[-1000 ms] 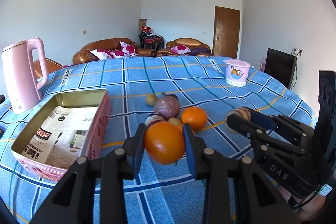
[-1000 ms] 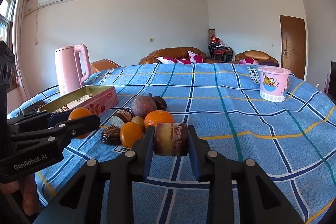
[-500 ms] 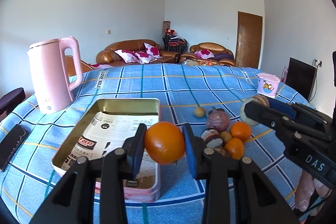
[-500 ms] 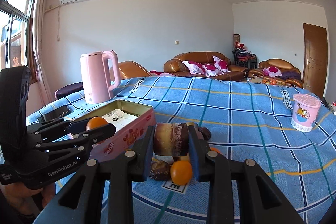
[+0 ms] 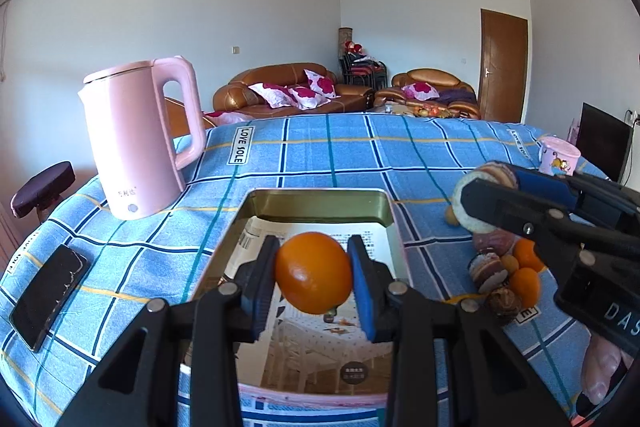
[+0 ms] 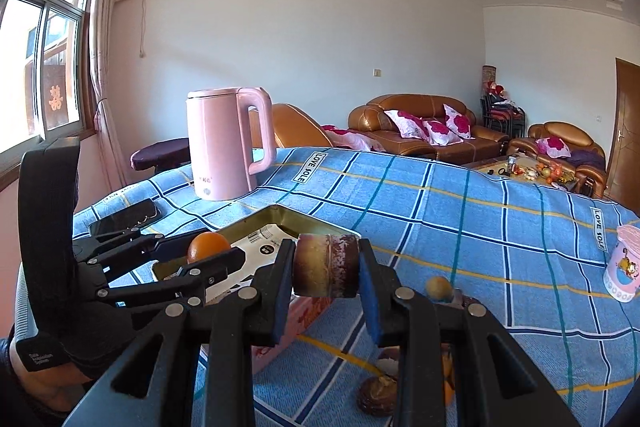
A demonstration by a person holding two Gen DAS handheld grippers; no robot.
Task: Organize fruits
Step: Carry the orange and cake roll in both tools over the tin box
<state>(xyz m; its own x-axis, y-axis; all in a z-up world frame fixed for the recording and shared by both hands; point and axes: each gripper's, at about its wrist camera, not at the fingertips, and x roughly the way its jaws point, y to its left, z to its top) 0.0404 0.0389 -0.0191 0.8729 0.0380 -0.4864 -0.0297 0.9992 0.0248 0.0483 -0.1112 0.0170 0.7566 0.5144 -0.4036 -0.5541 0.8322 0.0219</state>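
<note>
Gripping orange (image 5: pixel 313 271), left tongs (image 5: pixel 313 273) above tin (image 5: pixel 320 201); right tongs (image 6: pixel 326 269) clamp cut fruit (image 6: pixel 326 269); cloth (image 5: pixel 242 145) reads "LOVE SOLE".

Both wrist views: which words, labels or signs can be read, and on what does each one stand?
"LOVE SOLE": woven label on the blue checked tablecloth.
"DAS": the right tool's black body, cut off by the frame edge.
Red Chinese "double happiness" sign: the window.
Too small or blurred: print on the pink kettle, paper lining the tin, white lettering on the left tool's body.
</note>
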